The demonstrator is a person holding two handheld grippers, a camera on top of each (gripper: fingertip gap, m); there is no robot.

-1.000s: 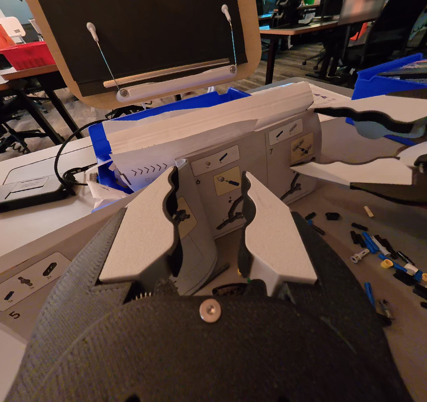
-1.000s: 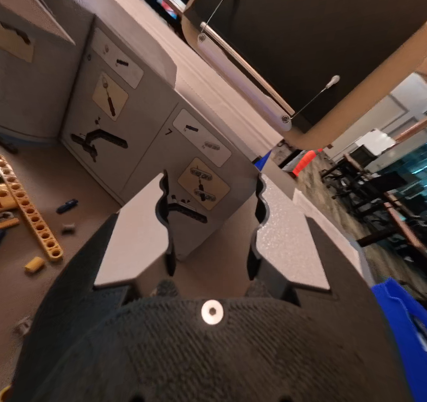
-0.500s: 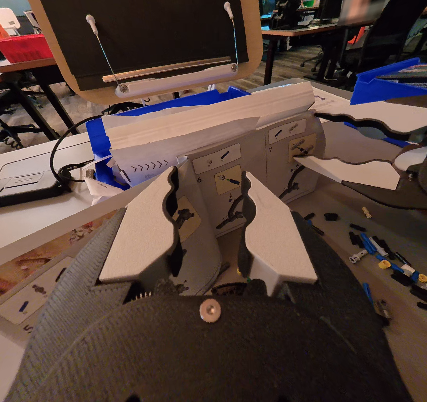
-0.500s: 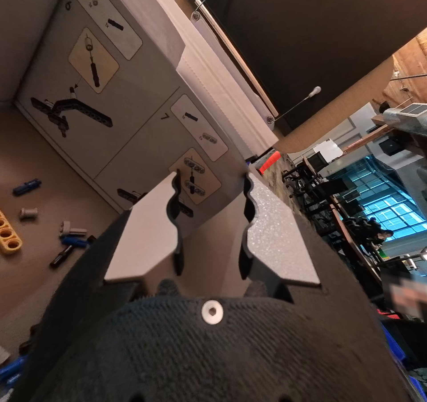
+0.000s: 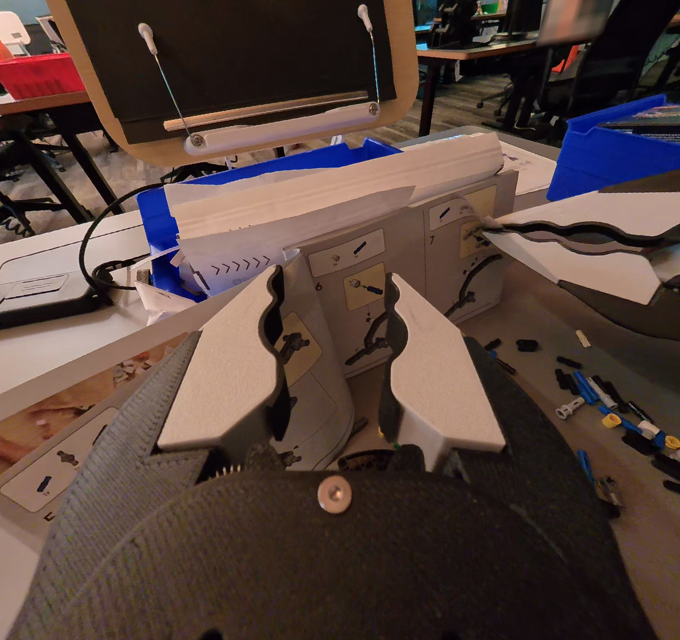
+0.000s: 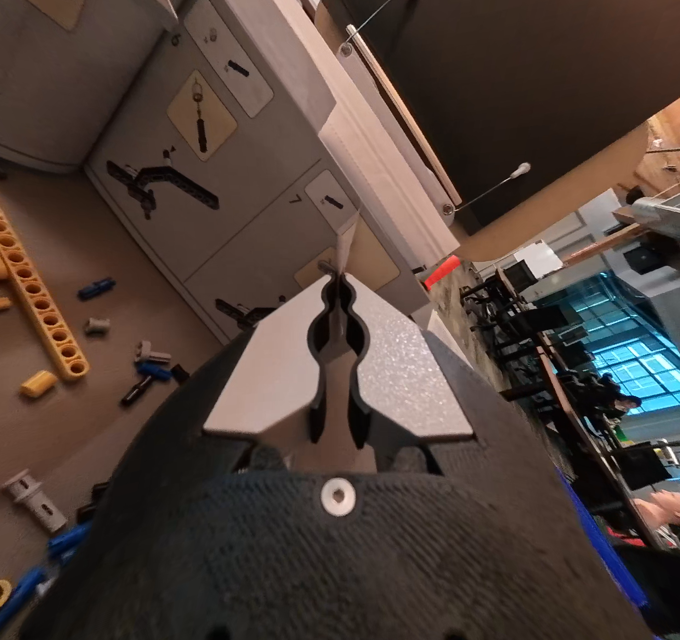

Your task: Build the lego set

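Observation:
The grey instruction booklet (image 5: 368,261) stands open against a blue bin. My left gripper (image 5: 333,291) is open, with a curled page (image 5: 323,372) of the booklet between its fingers, close to the left one. My right gripper (image 6: 337,281) is shut on the upper right corner of a booklet page (image 6: 346,246); it also shows at the right of the left wrist view (image 5: 487,230). A long yellow beam (image 6: 40,302) and small blue, black and grey pins (image 5: 603,397) lie loose on the table. A black piece (image 5: 362,462) lies just under my left gripper.
A wood-rimmed book stand (image 5: 228,51) rises behind the booklet. The blue bin (image 5: 158,217) holds white paper bags (image 5: 331,188). A second blue bin (image 5: 607,154) sits at the back right. A black device with a cable (image 5: 36,291) lies at the left.
My right gripper has moved up to the booklet's right page and closed on its corner. My left gripper has barely moved and stays open.

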